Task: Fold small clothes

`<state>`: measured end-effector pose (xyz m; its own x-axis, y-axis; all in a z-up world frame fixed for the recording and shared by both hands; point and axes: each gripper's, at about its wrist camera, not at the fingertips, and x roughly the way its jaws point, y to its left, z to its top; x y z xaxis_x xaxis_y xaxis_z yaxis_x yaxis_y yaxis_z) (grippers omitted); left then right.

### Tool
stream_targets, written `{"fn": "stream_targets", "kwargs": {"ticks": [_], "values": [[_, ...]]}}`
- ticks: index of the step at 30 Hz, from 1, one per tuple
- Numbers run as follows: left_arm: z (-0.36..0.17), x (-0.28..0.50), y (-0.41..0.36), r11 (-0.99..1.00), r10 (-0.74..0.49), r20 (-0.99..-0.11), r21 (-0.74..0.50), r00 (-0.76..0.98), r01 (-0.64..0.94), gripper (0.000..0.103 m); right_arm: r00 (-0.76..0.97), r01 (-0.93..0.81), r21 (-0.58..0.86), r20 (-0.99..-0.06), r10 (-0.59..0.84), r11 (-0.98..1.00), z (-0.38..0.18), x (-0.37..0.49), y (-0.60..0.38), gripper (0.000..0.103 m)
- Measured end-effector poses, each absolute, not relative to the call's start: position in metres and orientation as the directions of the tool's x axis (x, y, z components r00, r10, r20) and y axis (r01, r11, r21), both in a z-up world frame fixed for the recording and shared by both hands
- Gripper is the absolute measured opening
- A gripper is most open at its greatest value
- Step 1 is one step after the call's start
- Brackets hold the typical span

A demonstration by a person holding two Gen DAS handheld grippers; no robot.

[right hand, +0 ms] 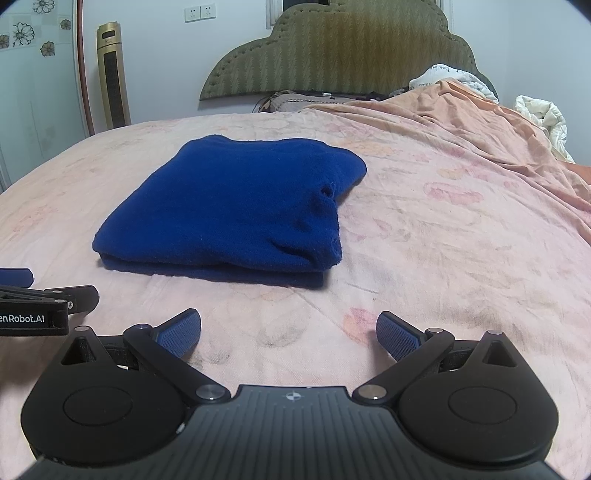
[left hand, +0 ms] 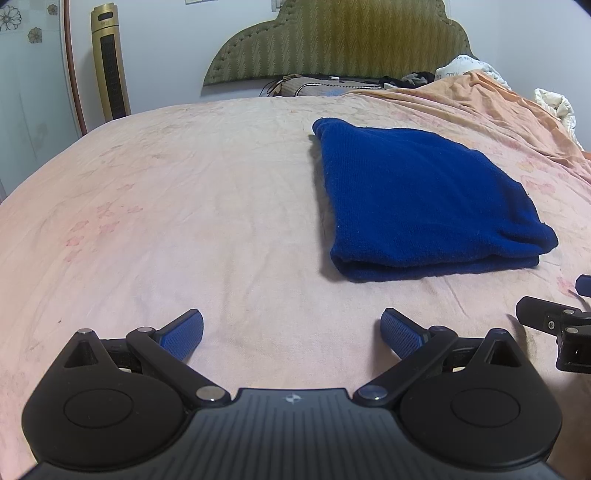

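Lying folded on the pink floral bed sheet [right hand: 424,229]: blue knit garment [right hand: 229,206], ahead of both claws. Hovering just above the sheet with fingers spread apart and gripping nothing: left claw [left hand: 291,332], right claw [right hand: 288,332]. Showing only in the right wrist view: partial lettering "enRobot.AI" on the left claw's side, wall sockets [right hand: 200,13]. Standing beside the headboard [right hand: 343,55]: gold tower fan [right hand: 112,77].

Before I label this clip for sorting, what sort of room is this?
Most likely a bedroom: a bed under a pink floral sheet, a padded headboard against the wall, and bunched bedding at the far side. A folded blue garment lies on it.
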<state>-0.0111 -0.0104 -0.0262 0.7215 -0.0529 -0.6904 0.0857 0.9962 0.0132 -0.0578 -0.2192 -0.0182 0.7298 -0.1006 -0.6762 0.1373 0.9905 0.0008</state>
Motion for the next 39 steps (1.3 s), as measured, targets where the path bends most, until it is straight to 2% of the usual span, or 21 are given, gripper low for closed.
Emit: {"fn": "stream_targets", "kwargs": {"ticks": [39], "values": [[-0.0251, -0.0122, -0.0081, 0.996, -0.056, -0.692, 0.009, 0.719, 0.087, 0.103, 0.728, 0.129, 0.009, -0.680, -0.088, 0.992, -0.0191, -0.0586, -0.2195, 0.103]]}}
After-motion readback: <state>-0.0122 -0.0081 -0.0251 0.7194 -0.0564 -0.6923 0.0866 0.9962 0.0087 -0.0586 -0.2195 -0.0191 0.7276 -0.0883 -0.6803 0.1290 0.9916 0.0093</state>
